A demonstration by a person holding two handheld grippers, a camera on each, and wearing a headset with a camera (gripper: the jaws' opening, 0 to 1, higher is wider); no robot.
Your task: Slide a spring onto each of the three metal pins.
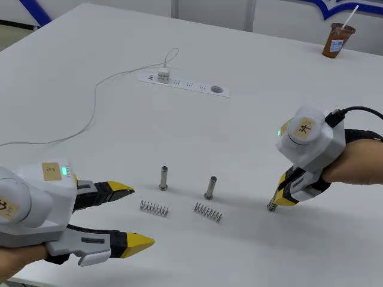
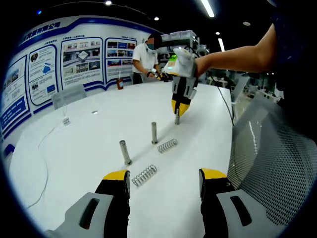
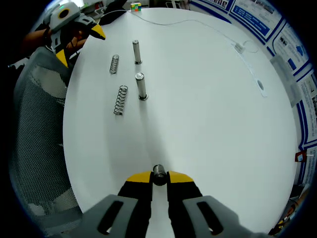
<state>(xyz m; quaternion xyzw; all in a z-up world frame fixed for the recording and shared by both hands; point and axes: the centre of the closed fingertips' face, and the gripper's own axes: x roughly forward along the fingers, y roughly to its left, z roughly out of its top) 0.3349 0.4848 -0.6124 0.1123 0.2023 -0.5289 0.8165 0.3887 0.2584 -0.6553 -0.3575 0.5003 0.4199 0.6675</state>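
Observation:
Two bare metal pins (image 1: 163, 178) (image 1: 210, 188) stand upright mid-table. A loose spring (image 1: 154, 208) (image 1: 207, 211) lies in front of each. My left gripper (image 1: 136, 216) is open at the lower left, its yellow tips just left of the nearer spring (image 2: 144, 175), with nothing between them. My right gripper (image 1: 281, 200) points down at the table on the right. It is shut on a third spring (image 1: 273, 200) that stands upright, its round top (image 3: 158, 174) showing between the tips. Whether a pin is inside those coils I cannot tell.
A white power strip (image 1: 182, 84) with a plug and a trailing cable (image 1: 90, 113) lies further back. A drink cup with a straw (image 1: 338, 39) stands at the far right corner. A mesh chair (image 2: 277, 163) is beside the table, and a person (image 2: 143, 59) stands beyond it.

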